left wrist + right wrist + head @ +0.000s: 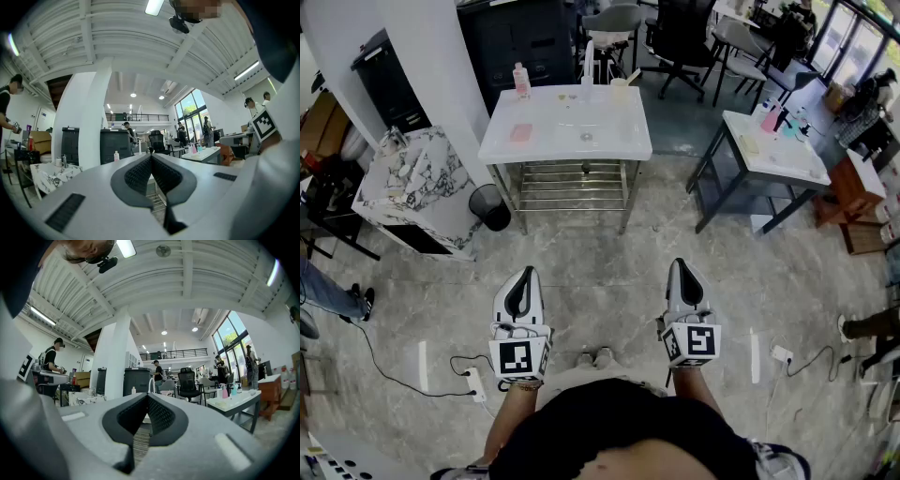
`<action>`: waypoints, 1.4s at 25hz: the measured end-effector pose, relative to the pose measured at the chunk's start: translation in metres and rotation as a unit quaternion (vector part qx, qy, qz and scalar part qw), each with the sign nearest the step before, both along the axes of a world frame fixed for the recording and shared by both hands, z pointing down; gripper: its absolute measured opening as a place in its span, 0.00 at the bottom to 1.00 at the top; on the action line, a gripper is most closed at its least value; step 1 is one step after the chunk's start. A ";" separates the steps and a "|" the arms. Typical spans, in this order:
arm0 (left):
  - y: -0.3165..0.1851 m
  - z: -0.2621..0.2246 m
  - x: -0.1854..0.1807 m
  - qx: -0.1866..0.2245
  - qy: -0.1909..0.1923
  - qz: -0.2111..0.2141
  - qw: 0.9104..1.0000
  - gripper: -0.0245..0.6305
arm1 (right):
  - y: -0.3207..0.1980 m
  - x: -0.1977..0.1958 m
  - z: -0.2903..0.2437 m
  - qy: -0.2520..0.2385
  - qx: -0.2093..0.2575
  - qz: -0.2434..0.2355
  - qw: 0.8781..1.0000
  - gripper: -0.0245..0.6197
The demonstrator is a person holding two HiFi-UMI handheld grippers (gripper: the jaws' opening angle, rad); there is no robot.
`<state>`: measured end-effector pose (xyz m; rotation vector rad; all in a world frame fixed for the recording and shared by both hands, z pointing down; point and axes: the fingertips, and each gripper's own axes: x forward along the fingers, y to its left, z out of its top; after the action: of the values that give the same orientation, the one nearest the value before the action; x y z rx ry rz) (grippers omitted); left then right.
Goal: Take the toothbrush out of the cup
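A pale cup point(620, 89) with a toothbrush point(632, 75) leaning out of it stands at the back right corner of the white sink table point(565, 141), beside the faucet point(588, 62). Both grippers hang level over the floor, well short of that table and close to my body. My left gripper point(525, 273) is shut with nothing in it; its pads meet at the tips in the left gripper view point(151, 157). My right gripper point(680, 265) is shut and empty as well, pads together in the right gripper view point(147, 396). The jaws hide the cup in both gripper views.
A pink bottle point(521, 80) and a pink soap bar point(521, 132) also sit on the sink table. A marble-patterned cabinet point(412, 187) and black bin point(492, 206) stand left of it, a grey table point(773, 150) right. A power strip point(473, 382) and cables lie on the floor.
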<state>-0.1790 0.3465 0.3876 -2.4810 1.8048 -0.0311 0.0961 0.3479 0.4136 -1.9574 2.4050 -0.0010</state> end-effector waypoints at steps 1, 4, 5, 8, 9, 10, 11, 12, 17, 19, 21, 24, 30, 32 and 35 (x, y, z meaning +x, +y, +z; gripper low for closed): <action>0.001 0.002 0.000 0.000 -0.002 -0.002 1.000 0.04 | 0.000 0.001 -0.001 -0.001 0.001 0.000 1.000 0.05; 0.003 0.005 0.001 0.000 -0.007 -0.005 1.000 0.04 | 0.001 0.002 -0.003 0.000 0.001 -0.001 1.000 0.05; 0.004 0.005 0.001 -0.001 -0.007 -0.005 1.000 0.04 | 0.001 0.002 -0.003 0.001 0.000 -0.002 1.000 0.05; 0.002 0.008 -0.001 -0.004 -0.005 -0.005 1.000 0.04 | 0.000 0.002 -0.003 0.000 -0.001 -0.001 1.000 0.05; 0.002 0.008 -0.001 -0.005 -0.005 -0.005 1.000 0.04 | 0.000 0.001 -0.003 -0.001 -0.001 0.000 1.000 0.05; 0.001 0.008 -0.001 -0.005 -0.005 -0.004 1.000 0.04 | 0.000 0.001 -0.003 -0.001 -0.001 0.000 1.000 0.05; 0.001 0.008 -0.001 -0.006 -0.005 -0.003 1.000 0.04 | 0.000 0.001 -0.002 0.000 -0.002 0.000 1.000 0.05; 0.001 0.007 -0.001 -0.006 -0.005 -0.003 1.000 0.04 | 0.000 0.000 -0.002 0.001 -0.003 -0.001 1.000 0.05; 0.001 0.014 0.000 -0.009 -0.003 -0.003 1.000 0.04 | 0.000 0.004 0.000 -0.017 0.004 -0.003 1.000 0.05; 0.001 0.013 0.001 -0.010 -0.003 -0.002 1.000 0.04 | -0.001 0.005 0.003 -0.018 0.001 -0.002 1.000 0.05; 0.000 0.012 0.000 -0.013 -0.002 -0.002 1.000 0.04 | -0.001 0.005 0.005 -0.010 -0.002 0.001 1.000 0.05; 0.000 0.018 -0.002 -0.019 -0.001 0.000 1.000 0.04 | 0.001 0.007 -0.001 -0.009 0.013 0.009 1.000 0.05; 0.002 0.026 0.010 -0.028 0.001 0.009 1.000 0.04 | -0.002 -0.002 0.005 -0.020 0.020 -0.031 0.999 0.50; 0.001 0.028 0.012 -0.029 0.000 0.009 1.000 0.04 | -0.005 -0.002 0.003 -0.039 0.021 -0.037 0.998 0.57; -0.001 0.028 0.010 -0.031 0.001 0.004 1.000 0.04 | -0.010 0.001 0.001 -0.047 0.020 -0.034 0.998 0.59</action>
<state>-0.1686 0.3455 0.4156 -2.5295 1.8222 -0.0850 0.0974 0.3382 0.4144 -1.8154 2.3916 -0.0460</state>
